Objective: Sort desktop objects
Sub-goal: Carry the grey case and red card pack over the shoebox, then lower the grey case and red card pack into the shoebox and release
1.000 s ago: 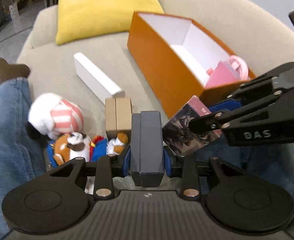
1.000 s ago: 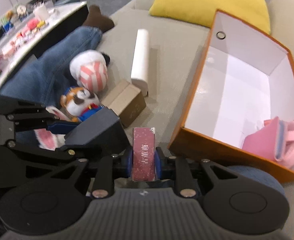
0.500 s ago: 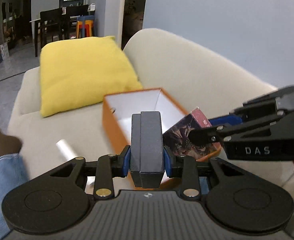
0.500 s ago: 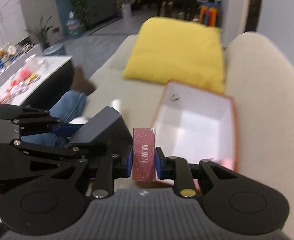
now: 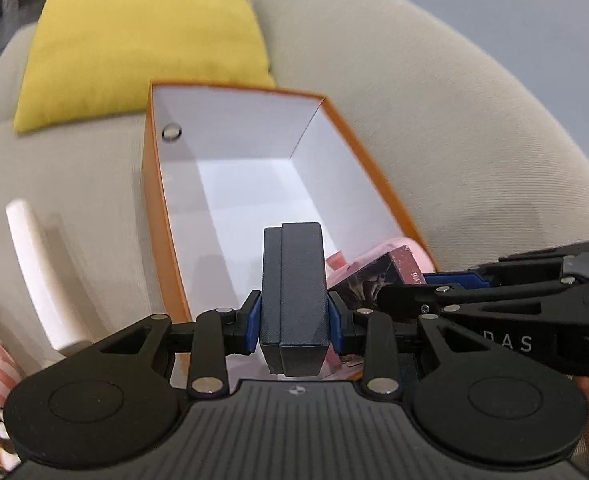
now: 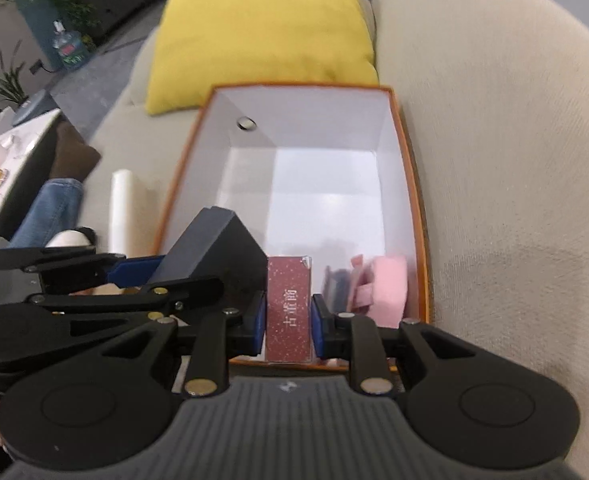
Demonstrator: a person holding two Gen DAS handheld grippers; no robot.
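**A:** Both hands loaded over the sofa. The left gripper (image 5: pixel 294 316) is clamped on a dark navy box (image 5: pixel 293 296), blue pads pressing its two long sides, the box standing on end between them. The right gripper (image 6: pixel 287 322) pinches a slim maroon box with white characters (image 6: pixel 288 308), again across its narrow faces. Both boxes hang above the near end of the orange storage box (image 5: pixel 156 216).

**B:** How will they handle?

**A:** My guess is rigid card, light, flat-sided. Stiff enough that a side pinch holds square, though the navy one has a lid seam down its front, so a squeeze across the sides is the safer hold. The maroon one looks glossy and could slide if the grip eases early.

**B:** Room inside?

**A:** Plenty. The white floor is bare through the middle and far end. Only the near right corner is taken, by a pink item (image 6: pixel 386 286) against the wall, with something dark beside it that I can't make out.

**B:** Edges to mind?

**A:** The near orange rim sits right under both grippers, and the two tools are side by side, nearly touching. The sofa back (image 6: pixel 494 160) crowds the box's right wall; a white tube (image 5: pixel 38 272) lies on the cushion just beside the left wall. I'd release toward the centre, one at a time.
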